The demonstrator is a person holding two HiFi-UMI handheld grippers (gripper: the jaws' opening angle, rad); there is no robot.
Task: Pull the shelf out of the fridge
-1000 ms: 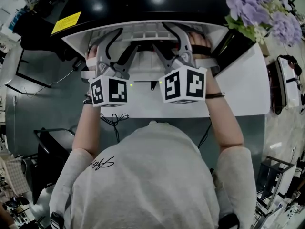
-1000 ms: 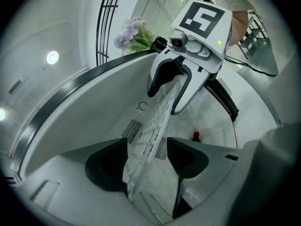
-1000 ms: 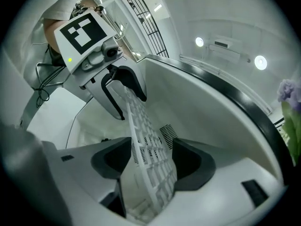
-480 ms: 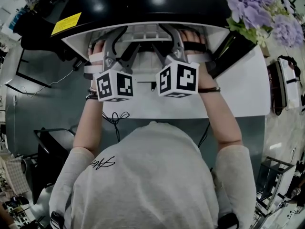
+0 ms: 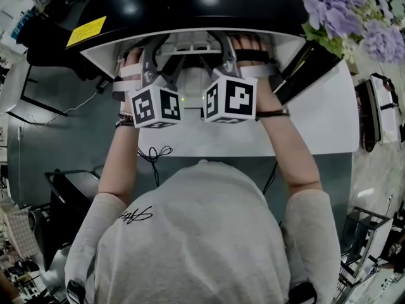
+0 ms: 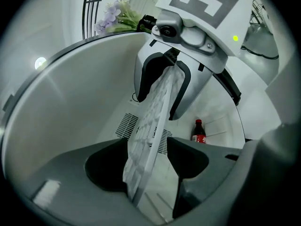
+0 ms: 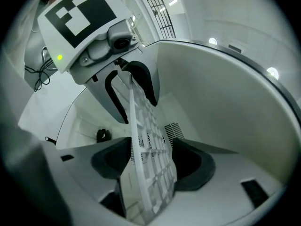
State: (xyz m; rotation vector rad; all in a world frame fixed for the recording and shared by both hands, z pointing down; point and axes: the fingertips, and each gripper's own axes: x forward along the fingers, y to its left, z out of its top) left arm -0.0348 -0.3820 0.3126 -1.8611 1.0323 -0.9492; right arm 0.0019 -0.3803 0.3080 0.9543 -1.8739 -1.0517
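The white grid shelf (image 5: 190,45) lies in the open fridge (image 5: 202,8), under its black top. My left gripper (image 5: 158,44) and right gripper (image 5: 221,42) reach in side by side, and each is shut on the shelf's front edge. In the left gripper view the shelf (image 6: 153,121) runs edge-on between my left gripper's (image 6: 148,168) jaws, and the right gripper (image 6: 164,74) clasps it further along. The right gripper view has the shelf (image 7: 146,140) pinched in my right gripper (image 7: 148,161), with the left gripper (image 7: 129,86) straddling it beyond.
A red-labelled cola bottle (image 6: 199,132) stands in the fridge's back corner near a vent grille (image 6: 126,124). Purple flowers (image 5: 345,11) sit at the fridge's top right. The white fridge door (image 5: 316,113) lies open below the grippers. A cable (image 5: 152,157) loops on the floor.
Both grippers have moved away from the person and deeper under the fridge's top, closing in on each other. Their hold on the shelf is unchanged.
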